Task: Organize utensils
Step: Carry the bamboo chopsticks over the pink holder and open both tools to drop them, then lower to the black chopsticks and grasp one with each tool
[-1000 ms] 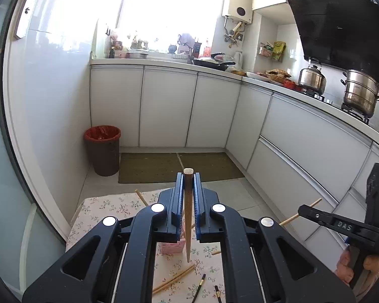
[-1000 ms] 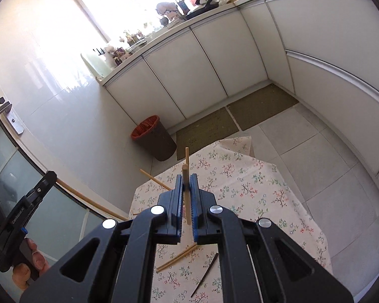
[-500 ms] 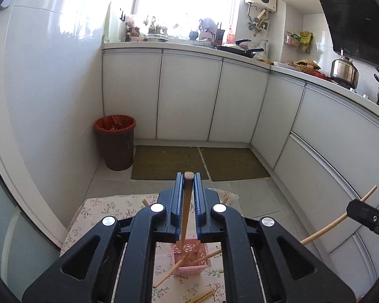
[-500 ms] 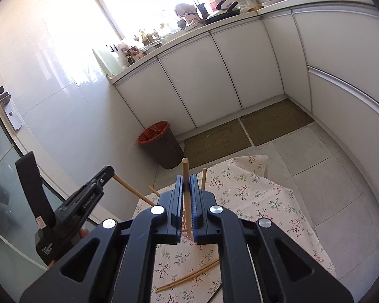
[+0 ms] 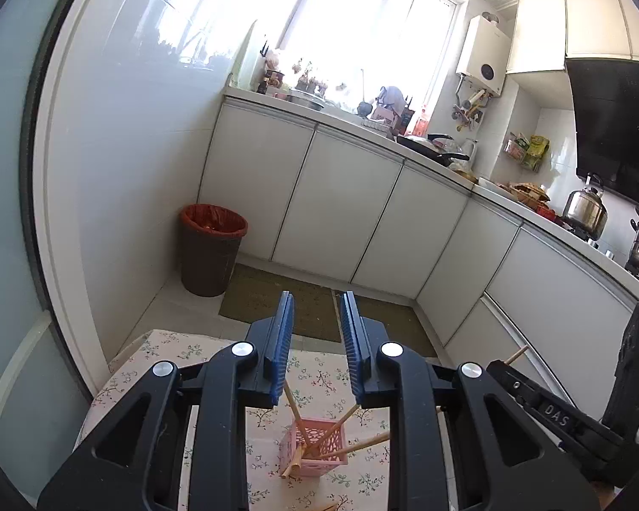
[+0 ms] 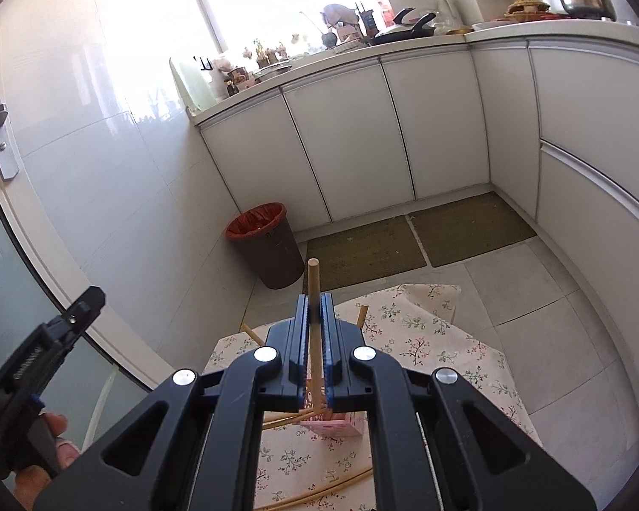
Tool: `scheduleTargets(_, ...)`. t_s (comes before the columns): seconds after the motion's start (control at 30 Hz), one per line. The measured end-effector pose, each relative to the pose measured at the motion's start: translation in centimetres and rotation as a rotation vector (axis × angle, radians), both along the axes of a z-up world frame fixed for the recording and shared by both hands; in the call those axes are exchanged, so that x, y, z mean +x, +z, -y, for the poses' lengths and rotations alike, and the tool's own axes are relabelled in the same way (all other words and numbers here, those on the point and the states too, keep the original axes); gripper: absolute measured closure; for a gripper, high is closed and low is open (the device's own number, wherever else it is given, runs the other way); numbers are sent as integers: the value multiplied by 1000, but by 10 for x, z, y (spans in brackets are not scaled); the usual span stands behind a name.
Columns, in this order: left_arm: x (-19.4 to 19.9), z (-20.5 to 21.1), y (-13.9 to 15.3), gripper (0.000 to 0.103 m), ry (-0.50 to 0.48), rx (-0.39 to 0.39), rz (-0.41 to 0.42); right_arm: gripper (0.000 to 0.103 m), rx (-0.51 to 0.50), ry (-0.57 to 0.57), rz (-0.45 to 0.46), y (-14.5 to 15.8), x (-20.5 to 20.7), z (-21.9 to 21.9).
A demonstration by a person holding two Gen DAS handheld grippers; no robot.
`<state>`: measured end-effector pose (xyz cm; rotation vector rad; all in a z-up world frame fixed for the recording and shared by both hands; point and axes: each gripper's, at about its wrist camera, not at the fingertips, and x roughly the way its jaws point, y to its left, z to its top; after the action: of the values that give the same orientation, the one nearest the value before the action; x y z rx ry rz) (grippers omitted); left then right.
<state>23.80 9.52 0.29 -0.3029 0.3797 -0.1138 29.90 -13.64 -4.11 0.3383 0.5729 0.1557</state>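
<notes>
Chopsticks of pale wood (image 5: 319, 434) lean in a small pink lattice plastic basket (image 5: 313, 451) on the floral-cloth table (image 5: 166, 353).

Left claw (image 5: 317, 328) above the basket, jaws apart, nothing between them. Right claw (image 6: 315, 319) pinched on one pale wooden chopstick (image 6: 313, 285), held upright over the basket (image 6: 341, 423), its top end clear above the jaws. More loose sticks (image 6: 319, 489) lie flat on the cloth nearer the camera. Brown bin with red liner (image 6: 264, 247) on the floor beyond.
</notes>
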Motion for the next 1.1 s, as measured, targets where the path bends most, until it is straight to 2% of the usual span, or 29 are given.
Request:
scheduleTargets(0.2, 10, -8, -6, 81, 9, -2, -38, 96, -63, 31, 11, -29, 24, -28)
scheduleTargets(0.3, 12, -9, -8, 80, 4, 12, -57, 93, -96, 21, 9, -33, 30, -32)
scheduleTargets(0.43, 9, -5, -8, 77, 5, 52, -63, 93, -110, 2, 17, -24, 24, -27)
scheduleTargets(0.53, 5, -1, -7, 69, 6, 57, -59, 91, -127, -13, 31, -17, 16, -23)
scheduleTargets(0.63, 0, 4, -5, 69, -2, 75, -62, 91, -144, -33, 43, -10, 4, -18)
scheduleTargets(0.73, -5, 10, -3, 63, -11, 89, -64, 90, -149, -51, 42, -6, -7, -11)
scheduleTargets(0.77, -9, 12, -3, 59, -11, 97, -62, 83, -144, -57, 36, -6, -12, -8)
scheduleTargets(0.8, -11, 14, -3, 57, -13, 103, -60, 70, -133, -65, 33, -7, -16, -4)
scheduleTargets(0.87, -18, 19, -4, 51, -19, 116, -60, 60, -116, -90, 36, -8, -26, 4)
scheduleTargets(1.0, -27, 27, -11, 46, -32, 134, -84, 59, -108, -119, 14, -11, -42, 17)
scheduleTargets(1.1, -32, 32, -17, 40, -41, 147, -103, 52, -107, -141, -1, -14, -53, 23)
